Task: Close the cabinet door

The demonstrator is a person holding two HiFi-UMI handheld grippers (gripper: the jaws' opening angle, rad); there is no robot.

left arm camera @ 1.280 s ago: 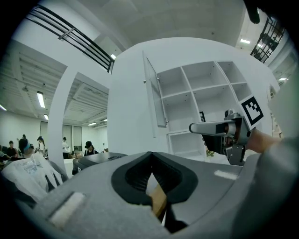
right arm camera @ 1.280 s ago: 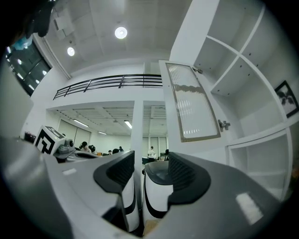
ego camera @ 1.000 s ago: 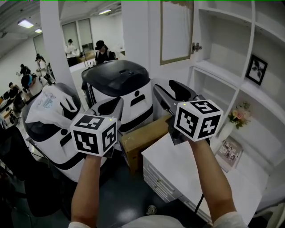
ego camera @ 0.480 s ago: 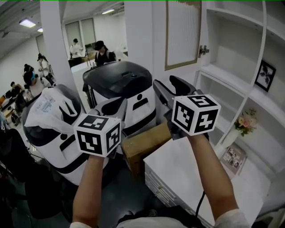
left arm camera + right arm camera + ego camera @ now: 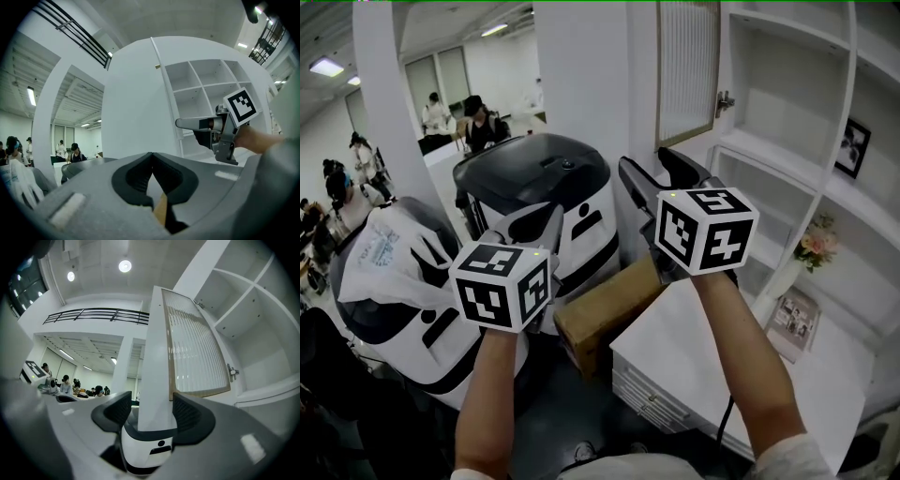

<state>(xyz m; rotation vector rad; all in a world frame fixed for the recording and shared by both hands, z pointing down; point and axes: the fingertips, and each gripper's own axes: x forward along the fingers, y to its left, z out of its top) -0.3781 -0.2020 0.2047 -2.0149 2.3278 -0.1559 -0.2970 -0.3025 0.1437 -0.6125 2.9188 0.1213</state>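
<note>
Cabinet door (image 5: 686,70), a ribbed pane in a wooden frame, standing open on its hinge (image 5: 725,100) at the left side of the white shelf unit (image 5: 787,84). The right gripper (image 5: 649,169) sits just below the door, jaws apart and opening; the door's white edge shows in the gap, pads off it. Further left is the left gripper (image 5: 530,220), jaws together and empty, before a black-and-white machine (image 5: 544,187) and a cardboard box (image 5: 600,309).

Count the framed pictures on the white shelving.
2: a dark-framed picture in an upper right compartment, a photo frame lower down beside the flower vase. More may sit beyond the view.
</note>
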